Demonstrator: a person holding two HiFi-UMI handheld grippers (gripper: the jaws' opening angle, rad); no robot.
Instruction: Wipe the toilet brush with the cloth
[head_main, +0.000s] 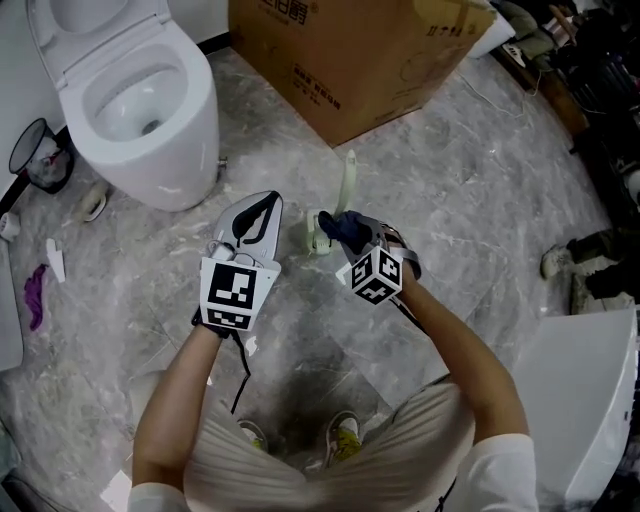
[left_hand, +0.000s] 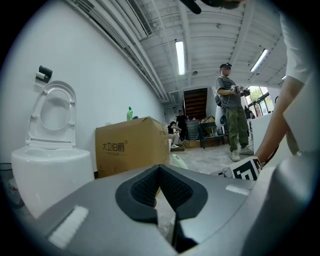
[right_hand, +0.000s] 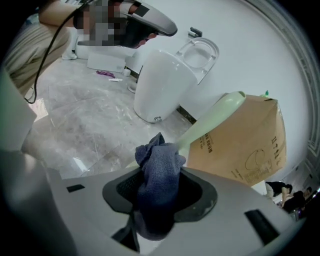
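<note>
Toilet brush (head_main: 349, 185): pale green, upright on the grey stone floor (head_main: 480, 200), short of the toilet (head_main: 190, 130) and the cardboard box (head_main: 340, 70), with a gripper on either side of it in the head view. Right gripper (head_main: 348, 232) clamped on a dark blue cloth (head_main: 343, 226), the wad low against the brush, just above its foot. Left gripper (head_main: 268, 200) just beside that foot on the other side, apart from it, tip toward the toilet.

Left gripper view: left gripper (left_hand: 159, 170) with jaws together, dark pads meeting at the tip, nothing held. Past them, toilet (left_hand: 50, 165) at left with lid raised, box (left_hand: 130, 145) in the middle, a sliver of the pale green brush (left_hand: 178, 161) by the box's right corner. Far back, a standing person (left_hand: 231, 110).

Right gripper view: right gripper (right_hand: 159, 192) gripping the cloth (right_hand: 157, 170), the bunched fabric rising above the pads. Brush handle (right_hand: 212, 120) slanting up and right from behind the cloth, across the face of the box (right_hand: 250, 145). Cloth seemingly pressed to the lower handle, though actual contact hard to confirm from this angle. Toilet (right_hand: 162, 85) behind, to the left.
</note>
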